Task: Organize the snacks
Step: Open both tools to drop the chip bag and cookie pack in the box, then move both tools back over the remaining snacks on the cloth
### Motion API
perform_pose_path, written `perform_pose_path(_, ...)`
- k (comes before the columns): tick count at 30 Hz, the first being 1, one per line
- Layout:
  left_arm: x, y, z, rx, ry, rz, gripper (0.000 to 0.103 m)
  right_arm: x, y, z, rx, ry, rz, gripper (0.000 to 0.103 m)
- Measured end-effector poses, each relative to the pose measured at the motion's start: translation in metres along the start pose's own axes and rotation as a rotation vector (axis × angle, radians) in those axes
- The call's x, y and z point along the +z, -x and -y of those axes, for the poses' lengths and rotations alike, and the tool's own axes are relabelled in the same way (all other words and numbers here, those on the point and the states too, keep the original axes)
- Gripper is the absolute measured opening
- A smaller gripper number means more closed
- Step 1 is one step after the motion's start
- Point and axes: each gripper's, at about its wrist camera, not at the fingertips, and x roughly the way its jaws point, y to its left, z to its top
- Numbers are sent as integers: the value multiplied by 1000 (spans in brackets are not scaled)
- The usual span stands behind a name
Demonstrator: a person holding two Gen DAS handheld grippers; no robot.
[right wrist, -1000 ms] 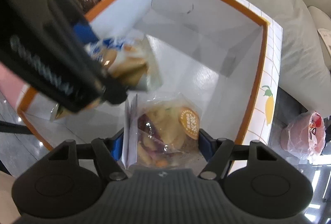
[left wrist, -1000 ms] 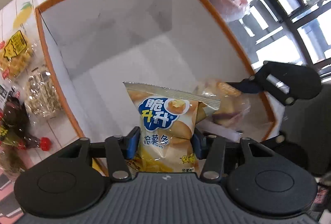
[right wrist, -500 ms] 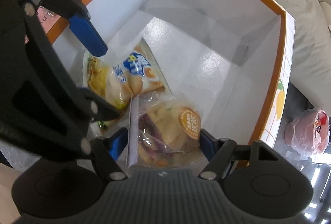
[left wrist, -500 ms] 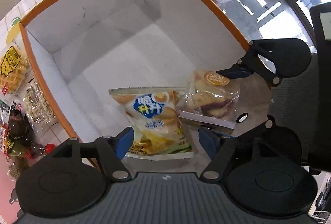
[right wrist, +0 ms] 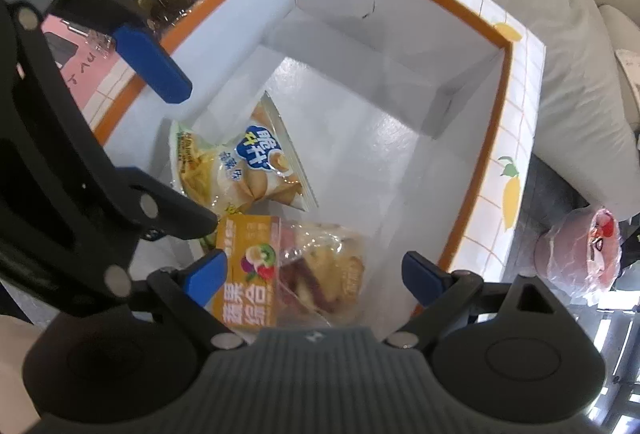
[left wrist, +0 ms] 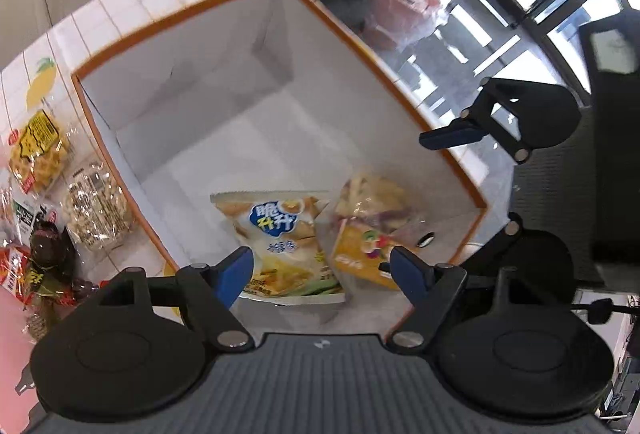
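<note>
A white box with an orange rim (left wrist: 180,13) (right wrist: 496,37) stands open. On its floor lie a yellow chip bag with a blue logo (left wrist: 280,242) (right wrist: 248,169) and a clear dried-fruit bag with an orange label (left wrist: 372,226) (right wrist: 296,274), side by side. My left gripper (left wrist: 322,270) is open and empty above the chip bag; it also shows in the right wrist view (right wrist: 176,149). My right gripper (right wrist: 316,274) is open and empty above the fruit bag; it also shows in the left wrist view (left wrist: 472,177).
Several loose snack packs lie on the tiled table left of the box: a yellow waffle pack (left wrist: 36,149), a clear nut pack (left wrist: 96,209), dark and red packs (left wrist: 44,266). A beige sofa (right wrist: 560,33) stands behind. A pink bag (left wrist: 400,9) lies on the floor.
Both grippers opened and let go of their bags, which now lie on the box floor. Both grippers have pulled back and up from the box.
</note>
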Motion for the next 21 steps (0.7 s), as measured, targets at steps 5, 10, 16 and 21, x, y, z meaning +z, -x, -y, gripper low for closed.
perform_pose_path(5,-10,32,-1,-40,5,76,91,-2,17,-5,-45,-12,30,92)
perform_pose_path(10,-28,63,-7,-51,23,162,91,-8,45,-12,-84,-105,106,92)
perform_pose_path(16,-60,100,-29,-3,74,276,91,-15,74,-41,-119,-223,241,92)
perform_pose_path(21,-94,125,-52,89,126,365,91,-13,92,-77,-97,-282,369,92)
